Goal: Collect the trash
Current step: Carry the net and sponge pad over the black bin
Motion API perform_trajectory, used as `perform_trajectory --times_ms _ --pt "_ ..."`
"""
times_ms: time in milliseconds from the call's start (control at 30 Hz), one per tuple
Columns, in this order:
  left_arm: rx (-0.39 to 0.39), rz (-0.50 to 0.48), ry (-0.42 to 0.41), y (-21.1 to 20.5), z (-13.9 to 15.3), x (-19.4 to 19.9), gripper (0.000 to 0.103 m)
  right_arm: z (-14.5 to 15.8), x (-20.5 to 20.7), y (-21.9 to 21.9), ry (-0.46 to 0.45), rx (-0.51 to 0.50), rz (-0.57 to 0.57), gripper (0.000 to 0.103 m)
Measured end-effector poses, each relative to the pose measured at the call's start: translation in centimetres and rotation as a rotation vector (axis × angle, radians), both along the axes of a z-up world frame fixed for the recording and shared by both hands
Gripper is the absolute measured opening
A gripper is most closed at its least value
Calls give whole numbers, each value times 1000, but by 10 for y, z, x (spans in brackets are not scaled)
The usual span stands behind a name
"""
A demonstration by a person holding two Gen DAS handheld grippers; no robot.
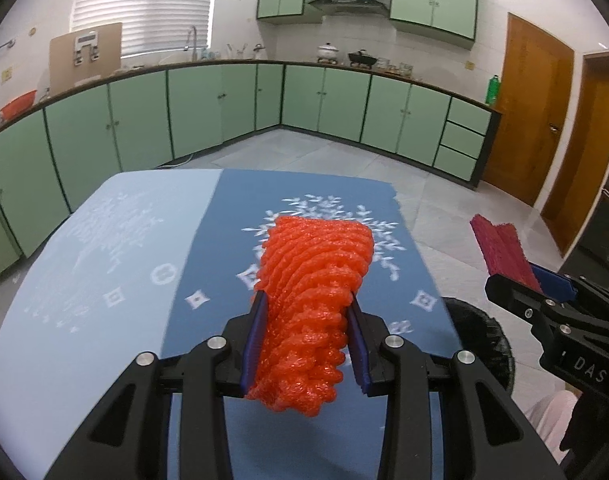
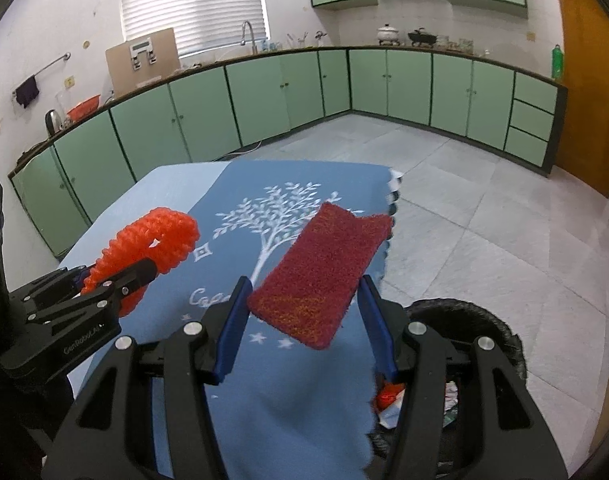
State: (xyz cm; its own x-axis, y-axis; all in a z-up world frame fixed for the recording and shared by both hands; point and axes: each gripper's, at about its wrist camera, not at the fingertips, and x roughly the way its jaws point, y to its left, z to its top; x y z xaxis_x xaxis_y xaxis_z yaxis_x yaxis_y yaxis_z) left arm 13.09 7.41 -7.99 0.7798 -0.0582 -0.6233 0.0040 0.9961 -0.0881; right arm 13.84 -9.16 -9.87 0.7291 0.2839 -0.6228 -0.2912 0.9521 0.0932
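My left gripper (image 1: 304, 304) is shut on an orange foam net sleeve (image 1: 316, 276) and holds it above the blue tablecloth (image 1: 124, 264). It shows in the right wrist view (image 2: 144, 268) at the left, with the sleeve (image 2: 156, 232) curling out of it. My right gripper (image 2: 304, 284) is shut on a dark red scouring pad (image 2: 320, 272), held above the table's right edge. In the left wrist view it (image 1: 544, 292) is at the right with the pad (image 1: 500, 252) sticking up.
A black trash bin (image 2: 464, 312) with some litter inside stands on the tiled floor right of the table; its rim also shows in the left wrist view (image 1: 484, 344). Green kitchen cabinets (image 2: 264, 92) line the far walls. A wooden door (image 1: 532, 108) is at the right.
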Motion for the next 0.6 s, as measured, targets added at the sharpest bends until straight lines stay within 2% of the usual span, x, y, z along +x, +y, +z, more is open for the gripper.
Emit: perform_trajectory --times_ms 300,600 --pt "-2 -85 -15 -49 7 10 37 8 -2 -54 -26 -4 -85 53" --pt "1 -184 -24 -108 8 28 37 3 -4 -106 -39 -18 -176 53"
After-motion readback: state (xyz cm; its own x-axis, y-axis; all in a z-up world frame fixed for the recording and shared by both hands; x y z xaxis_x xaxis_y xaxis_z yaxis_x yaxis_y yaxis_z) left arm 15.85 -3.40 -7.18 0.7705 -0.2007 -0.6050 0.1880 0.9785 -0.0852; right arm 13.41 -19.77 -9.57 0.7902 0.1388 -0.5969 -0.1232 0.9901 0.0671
